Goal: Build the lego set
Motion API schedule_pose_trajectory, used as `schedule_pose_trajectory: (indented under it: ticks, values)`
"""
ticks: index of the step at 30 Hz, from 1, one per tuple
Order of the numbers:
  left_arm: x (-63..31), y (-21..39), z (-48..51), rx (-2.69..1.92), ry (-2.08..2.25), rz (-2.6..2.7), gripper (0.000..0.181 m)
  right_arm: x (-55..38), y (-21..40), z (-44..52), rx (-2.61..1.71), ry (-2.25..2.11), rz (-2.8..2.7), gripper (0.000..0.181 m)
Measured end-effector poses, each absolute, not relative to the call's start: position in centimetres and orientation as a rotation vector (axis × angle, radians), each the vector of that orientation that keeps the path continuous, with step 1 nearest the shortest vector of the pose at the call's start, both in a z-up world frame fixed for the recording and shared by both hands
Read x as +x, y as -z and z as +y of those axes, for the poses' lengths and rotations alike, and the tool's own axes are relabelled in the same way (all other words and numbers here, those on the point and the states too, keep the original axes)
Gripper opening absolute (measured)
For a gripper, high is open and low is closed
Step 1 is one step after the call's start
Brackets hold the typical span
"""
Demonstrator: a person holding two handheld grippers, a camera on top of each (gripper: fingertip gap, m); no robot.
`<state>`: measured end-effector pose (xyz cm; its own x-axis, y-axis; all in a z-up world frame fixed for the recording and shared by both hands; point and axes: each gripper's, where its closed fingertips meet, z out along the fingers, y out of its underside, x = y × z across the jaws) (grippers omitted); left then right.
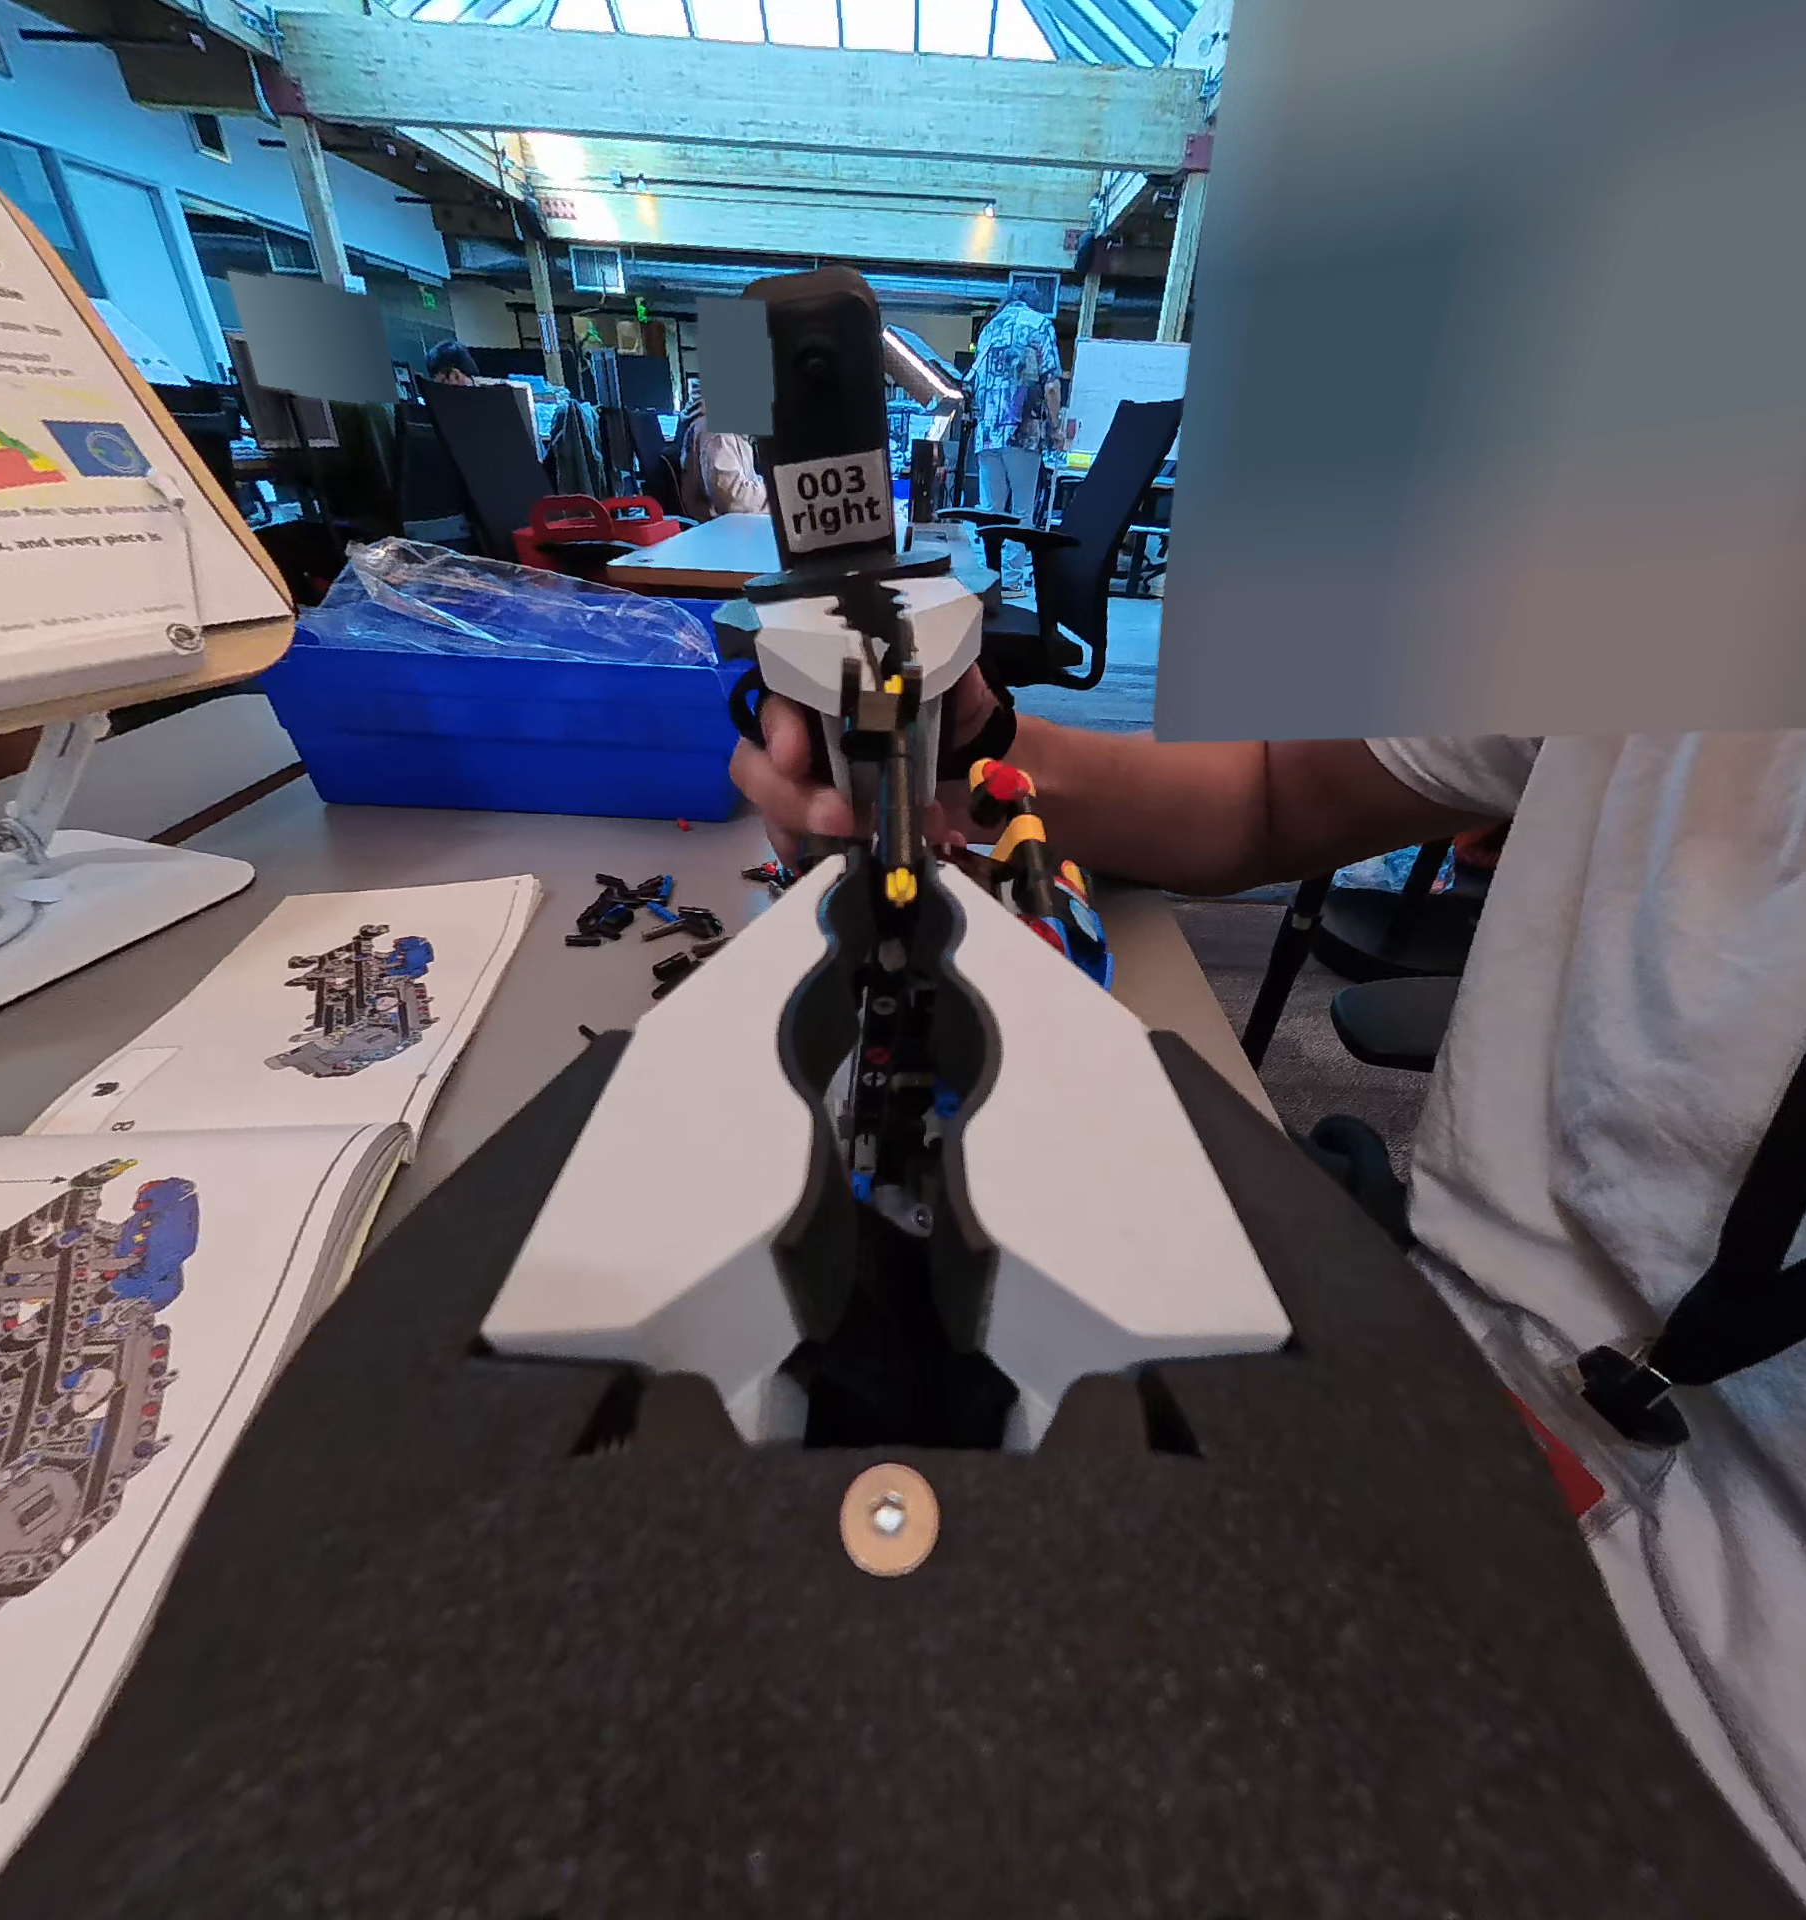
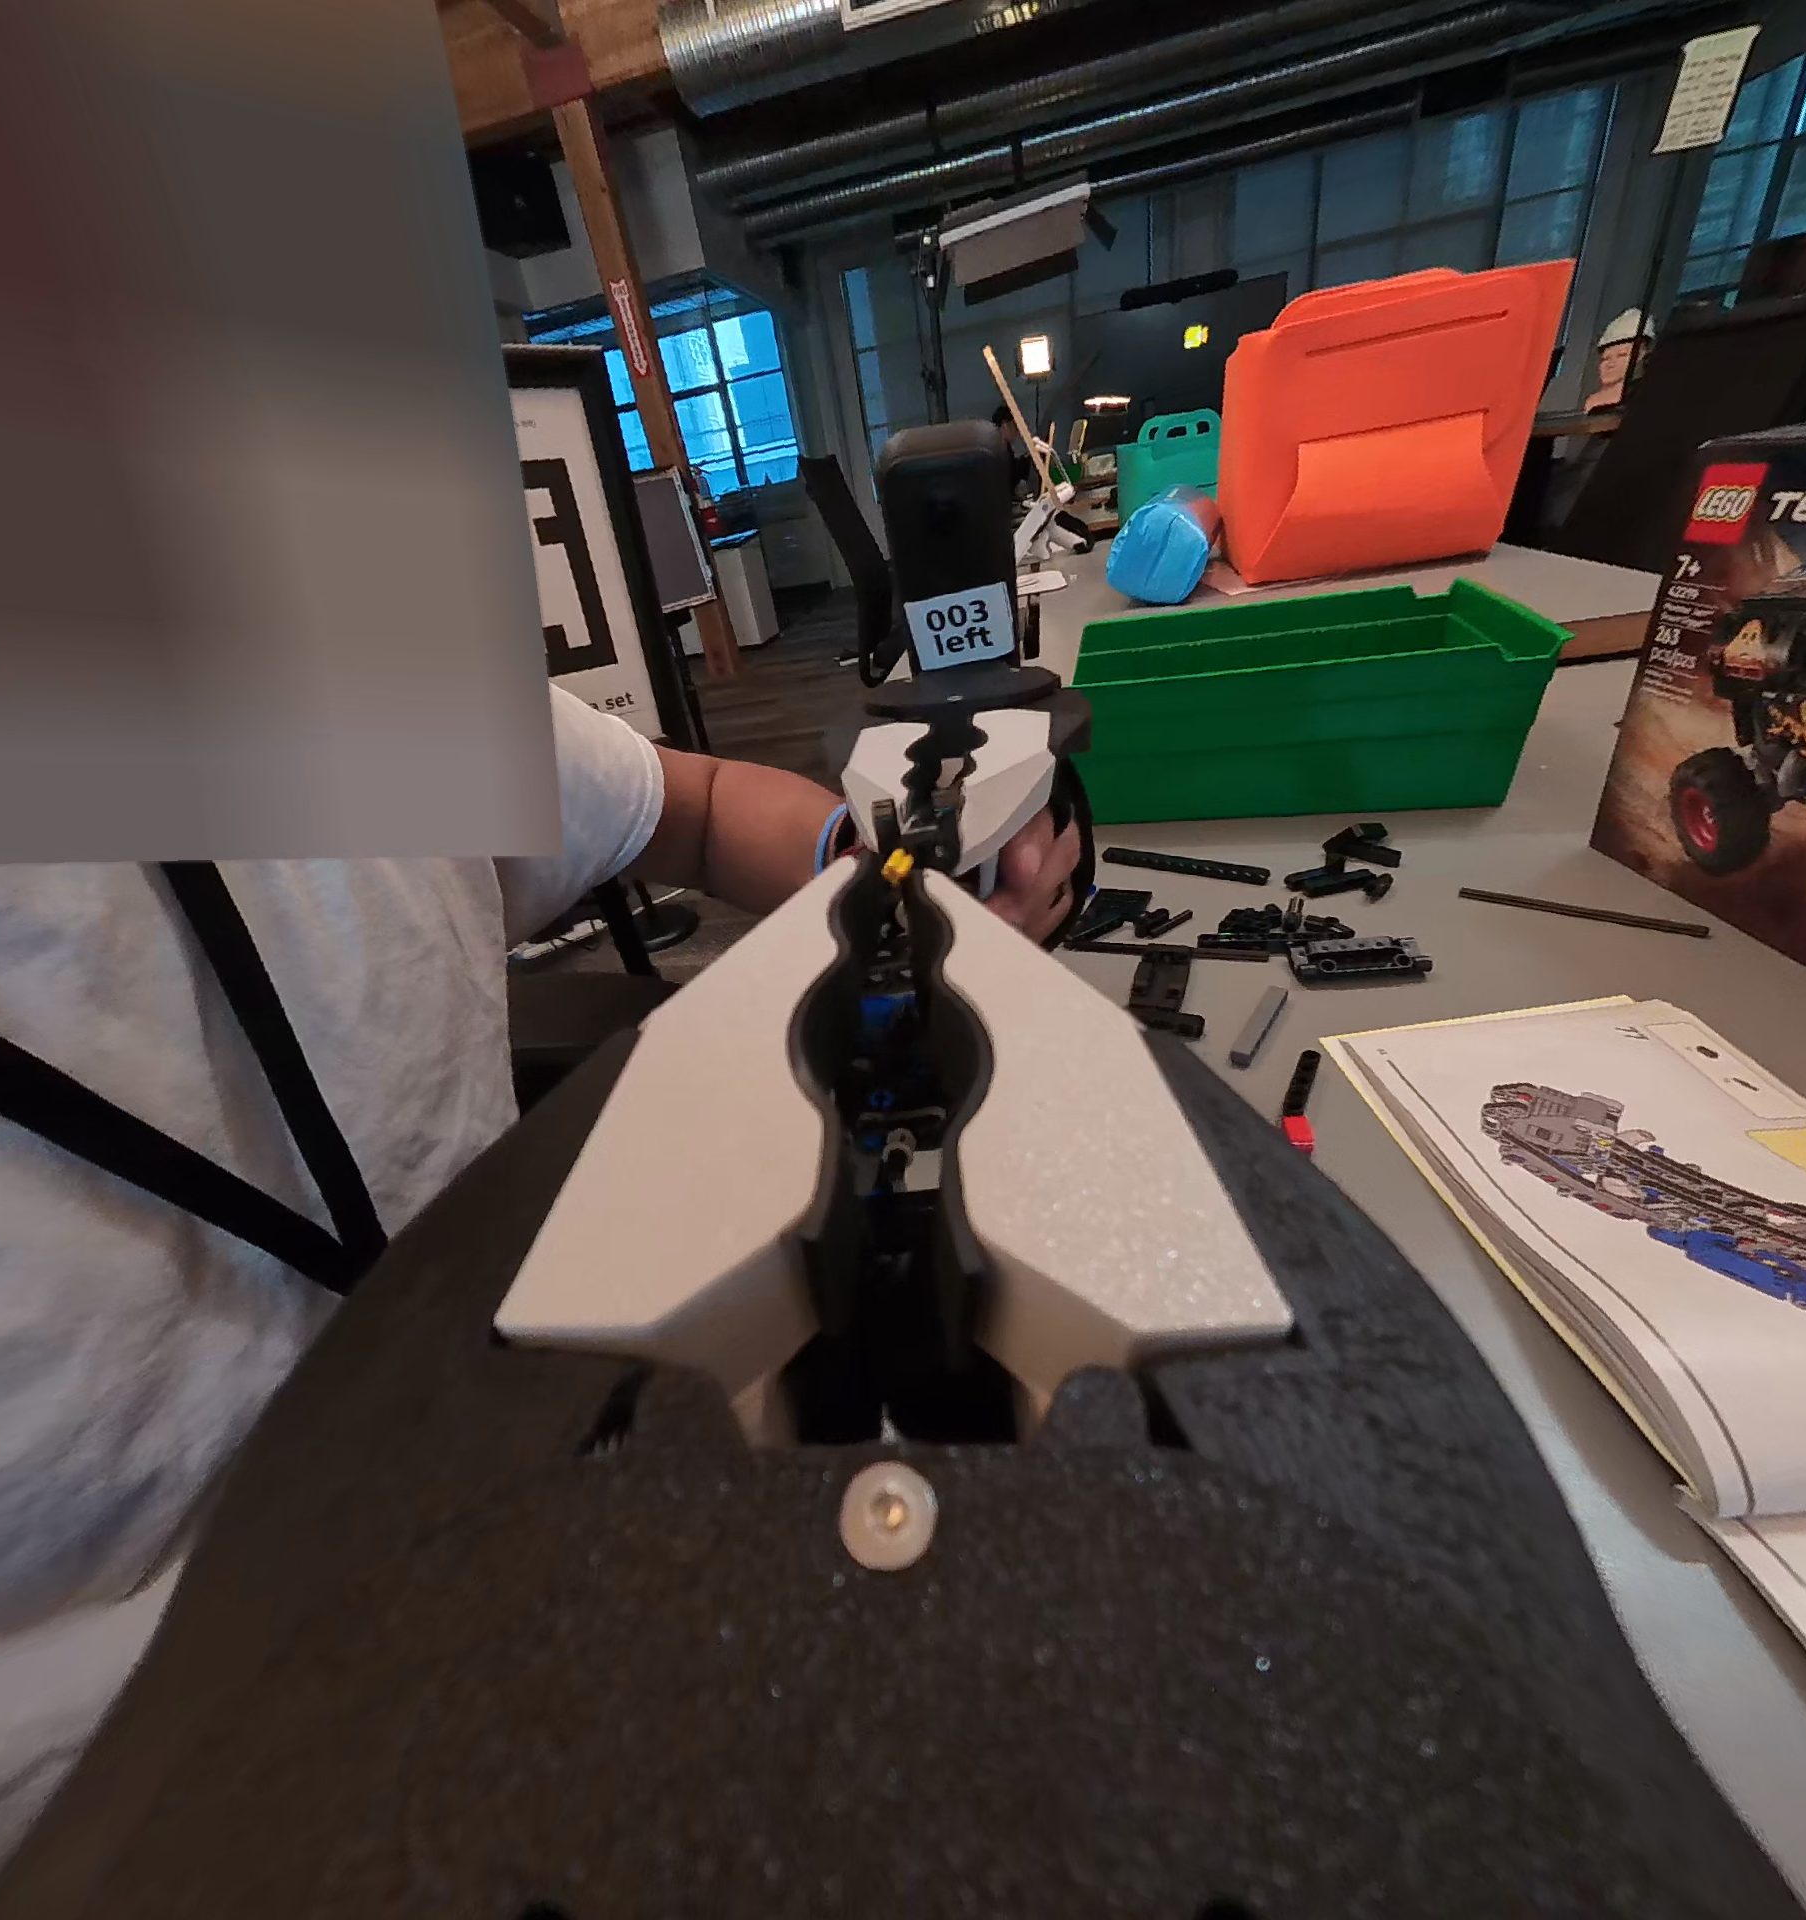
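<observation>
Left gripper (image 1: 894, 894): centre of its own view, jaws clamped tight on the model, one end of it squeezed between the white fingers (image 1: 691, 1132).
Right gripper (image 2: 894, 883): centre of its own view, jaws likewise clamped on the model from the opposite end; it also shows tip-on at mid-frame in the left view, held in a hand (image 1: 795, 769).
Model (image 1: 894, 1060): a long, narrow black build with blue, yellow and red bits, held off the table between the two grippers, which face each other nose to nose.
Yellow pin (image 2: 895, 862): sitting right at the fingertips, upper centre.
Loose parts (image 2: 1283, 925): black beams and pins scattered on the table, right of centre in the right view; a small heap (image 1: 644, 914) shows left of centre in the left view.
Manual (image 1: 151, 1299): open, lower left of the left view; lower right in the right view.
Blue bin (image 1: 504, 727): upper left, clear plastic bag on top.
Green bin (image 2: 1304, 707): upper right of the right view.
Box (image 2: 1751, 707): standing at the right edge, beside the green bin.
Person: white shirt (image 1: 1647, 1143) at the right edge of the left view, dark strap across it.
</observation>
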<state>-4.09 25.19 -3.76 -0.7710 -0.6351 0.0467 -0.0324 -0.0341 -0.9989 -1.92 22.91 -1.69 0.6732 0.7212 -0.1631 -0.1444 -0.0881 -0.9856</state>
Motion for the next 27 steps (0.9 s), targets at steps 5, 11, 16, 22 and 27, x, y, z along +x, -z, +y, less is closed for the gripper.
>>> schedule_pose_trajectory:
  ticks: [5,11,16,22,27]
  values:
    - [-4.16,3.83,25.08,-0.689,1.828,1.828,0.005,-1.84,1.65,22.98,-1.500,-0.766,-0.500,0.003]
    - [-4.28,3.79,25.04,-0.673,1.772,1.841,0.004,-2.01,2.05,22.86,-1.543,-0.781,-0.498,0.002]
    - [-4.24,3.92,24.79,-0.672,1.757,1.847,0.005,-1.94,1.96,22.84,-1.538,-0.789,-0.490,0.002]
    - [-4.40,3.94,24.66,-0.657,1.749,1.851,0.005,-2.29,2.07,22.59,-1.548,-0.799,-0.504,0.002]
    - [-4.37,3.92,24.78,-0.658,1.781,1.853,0.005,-2.08,1.80,22.45,-1.529,-0.808,-0.502,0.003]
